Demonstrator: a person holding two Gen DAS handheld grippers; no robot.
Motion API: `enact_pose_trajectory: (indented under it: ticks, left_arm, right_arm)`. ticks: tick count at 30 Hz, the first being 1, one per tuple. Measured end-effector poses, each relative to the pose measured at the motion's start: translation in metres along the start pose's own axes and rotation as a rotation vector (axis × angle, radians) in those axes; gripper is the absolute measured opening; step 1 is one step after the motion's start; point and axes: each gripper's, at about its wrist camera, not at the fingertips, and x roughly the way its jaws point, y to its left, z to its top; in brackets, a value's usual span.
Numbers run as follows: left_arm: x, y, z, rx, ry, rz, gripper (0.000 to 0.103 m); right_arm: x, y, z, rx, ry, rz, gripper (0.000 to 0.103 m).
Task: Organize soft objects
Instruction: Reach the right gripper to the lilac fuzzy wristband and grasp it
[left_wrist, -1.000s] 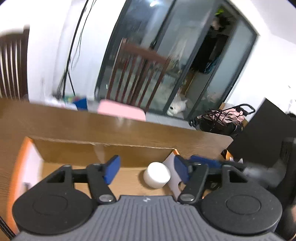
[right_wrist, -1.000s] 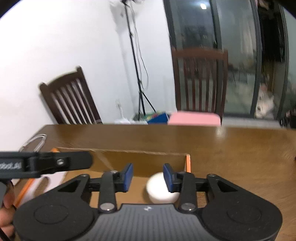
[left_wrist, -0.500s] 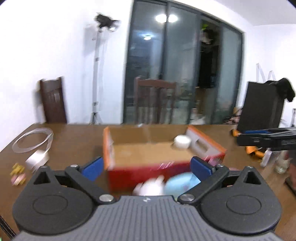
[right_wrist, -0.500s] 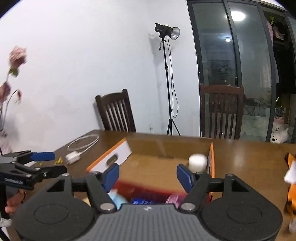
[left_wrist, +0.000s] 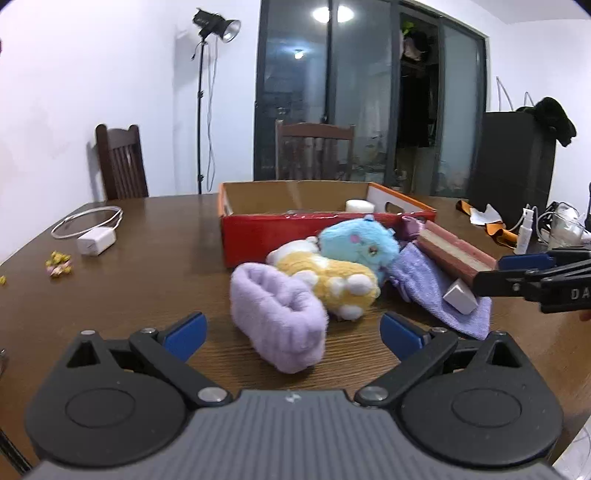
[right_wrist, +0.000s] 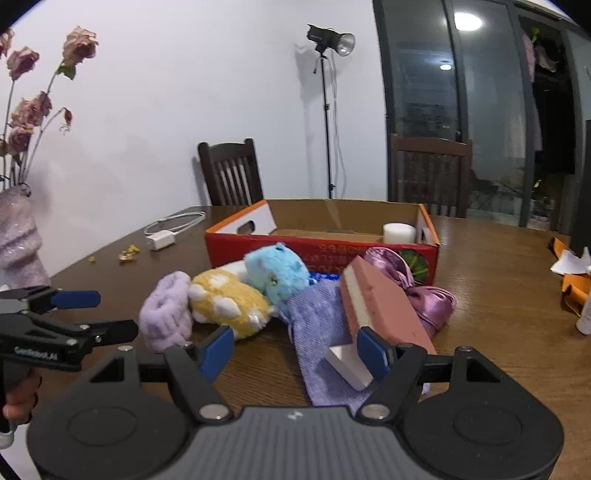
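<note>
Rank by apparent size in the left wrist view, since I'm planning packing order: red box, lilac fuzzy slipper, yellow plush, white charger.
1. Red box
2. Lilac fuzzy slipper, though nearness to the camera enlarges it
3. Yellow plush
4. White charger

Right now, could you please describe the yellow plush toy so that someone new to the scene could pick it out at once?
Find the red cardboard box on the wooden table; a heap of soft things lies against its near side. The yellow plush toy lies there between a lilac fluffy roll and a blue plush toy, the only yellow piece, with white paws.
</note>
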Motion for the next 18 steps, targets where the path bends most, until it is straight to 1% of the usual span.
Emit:
enact_pose_trajectory:
  ticks: [3, 7, 8, 10, 11, 12, 13, 14, 15, 16, 17, 18]
  left_arm:
    - [0.008, 0.000, -0.001, -0.003, 0.022, 0.001, 0.102]
    - [0.026, -0.003, 0.000, 0.007, 0.051, 0.036, 0.102]
    - [0.032, -0.001, -0.001, -0.001, 0.057, 0.040, 0.102]
    - [0.040, 0.001, -0.003, -0.020, 0.067, 0.058, 0.097]
    - [0.043, 0.004, -0.004, -0.030, 0.067, 0.064, 0.088]
    - [0.046, 0.006, -0.004, -0.037, 0.072, 0.063, 0.076]
    - [0.048, 0.009, -0.004, -0.041, 0.075, 0.059, 0.070]
    - [0.050, 0.012, -0.004, -0.046, 0.080, 0.047, 0.060]
    - [0.051, 0.015, -0.003, -0.051, 0.080, 0.035, 0.046]
    - [0.051, 0.019, -0.003, -0.056, 0.077, 0.022, 0.040]
    - [0.050, 0.021, -0.003, -0.054, 0.071, 0.021, 0.037]
    - [0.047, 0.024, -0.002, -0.053, 0.063, 0.035, 0.033]
  right_arm:
    - [0.002, 0.001, -0.005, 0.015, -0.004, 0.014, 0.073]
    - [0.012, 0.000, -0.006, 0.029, -0.006, 0.054, 0.072]
    - [0.016, 0.001, -0.006, 0.030, 0.000, 0.065, 0.069]
    - [0.025, 0.003, -0.005, 0.023, 0.011, 0.073, 0.066]
    - [0.029, 0.004, -0.004, 0.020, 0.015, 0.077, 0.066]
    - [0.034, 0.005, -0.002, 0.020, 0.017, 0.081, 0.065]
    - [0.039, 0.007, 0.000, 0.021, 0.015, 0.088, 0.065]
    - [0.043, 0.008, 0.001, 0.024, 0.012, 0.096, 0.065]
    - [0.047, 0.009, 0.002, 0.029, 0.011, 0.104, 0.065]
    - [0.052, 0.010, 0.003, 0.031, 0.014, 0.108, 0.065]
    - [0.056, 0.012, 0.003, 0.029, 0.019, 0.112, 0.065]
    - [0.059, 0.014, 0.004, 0.025, 0.023, 0.114, 0.065]
